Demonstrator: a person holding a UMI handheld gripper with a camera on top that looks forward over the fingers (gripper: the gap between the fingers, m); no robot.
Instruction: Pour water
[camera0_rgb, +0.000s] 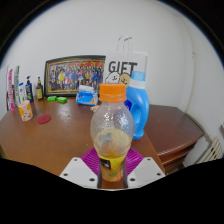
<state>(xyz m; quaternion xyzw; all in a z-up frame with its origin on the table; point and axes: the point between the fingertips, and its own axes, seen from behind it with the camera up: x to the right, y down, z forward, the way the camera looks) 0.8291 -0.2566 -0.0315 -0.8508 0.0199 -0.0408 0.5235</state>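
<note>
Bottle (111, 130) dead centre of the frame, orange cap up top, clear body, a little yellowish liquid sitting low in it. It's upright and it's mine: my claw (111, 172) is closed narrow on its lower part, both purple pads (95, 160) pressed against the plastic at bottom centre. That reads as a firm hold, with the base hidden down between my fingers, so I can't say whether it's touching the counter (60, 135) or lifted off it.

Right behind the bottle, centre right, a big blue jug (138, 100) with a white handle, close enough to mind. Above it a white bag (122, 68) printed GIFT. Upper left, a framed group photo (73, 74) leans on the wall. Far left, a row of small bottles (22, 95), and something small, red and round (44, 118) on the wood. A couple of green bits (58, 99) near the frame.

No cup or glass in sight, so I can't tell yet where this pours. My judgement: the cap looks on, so that needs dealing with before any water goes anywhere. To do this well, I'd keep the squeeze steady, carry it clear of the blue jug, and tilt slowly so the liquid reaches the neck gently.
</note>
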